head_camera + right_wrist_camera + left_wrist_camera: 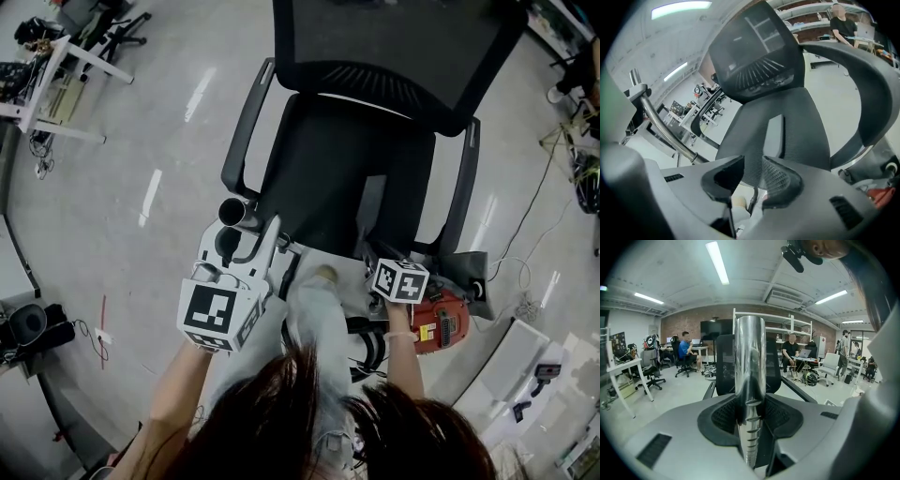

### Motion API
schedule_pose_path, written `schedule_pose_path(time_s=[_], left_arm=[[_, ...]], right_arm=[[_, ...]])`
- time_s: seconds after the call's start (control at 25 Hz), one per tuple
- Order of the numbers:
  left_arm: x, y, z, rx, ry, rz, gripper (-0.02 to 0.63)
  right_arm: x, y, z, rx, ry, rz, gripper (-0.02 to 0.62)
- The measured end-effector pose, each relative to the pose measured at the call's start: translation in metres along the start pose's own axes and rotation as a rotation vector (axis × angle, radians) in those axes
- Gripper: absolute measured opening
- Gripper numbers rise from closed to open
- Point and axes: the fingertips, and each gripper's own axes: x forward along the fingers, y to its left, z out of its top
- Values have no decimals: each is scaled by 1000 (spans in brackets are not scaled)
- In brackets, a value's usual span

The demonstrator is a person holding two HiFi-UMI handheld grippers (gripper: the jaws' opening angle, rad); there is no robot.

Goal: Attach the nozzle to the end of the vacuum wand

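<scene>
Left side: open grey floor (131, 159) runs along the chair (337, 159), with free room out to the picture's left edge.

Left hand-held gripper (242, 246): jaws closed on the vacuum wand (234, 215), a bright metal tube that rises straight between the pads. The wand's open end sits just beside the seat's front left corner, near the lower end of the left armrest (246, 122) and apart from it.

Centre: the black mesh seat is bounded by the two armrests at its sides and the backrest (394, 47) at its far edge. The nozzle (774, 136), a grey oblong part, lies flat on the seat right of its middle, well clear of the wand's end. The person's knee (314, 309) stands between the two grippers, close to the seat's front edge.

Right hand-held gripper (752, 176): jaws moderately apart with nothing pressed between the pads; only seat mesh shows in the gap. It points down at the seat's front edge, with the nozzle beyond its tips.

Right side: the red vacuum body (441, 323) lies just beside the right gripper, below the right armrest (464, 187). White boxes (525, 366) crowd the floor further right.
</scene>
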Motion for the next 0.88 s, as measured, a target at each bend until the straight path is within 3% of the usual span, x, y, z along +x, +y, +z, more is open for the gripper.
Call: schedule_pose_path(time_s=[0.24, 0.56, 0.88], left_arm=[[2, 0, -3, -6, -3, -2, 149], [12, 6, 4, -60, -68, 11, 150], [18, 5, -7, -61, -6, -37, 150]], right_arm=[[23, -16, -10, 29, 35, -6, 140], [51, -31, -14, 81, 68, -21, 183], [83, -45, -26, 140, 171, -23, 209]])
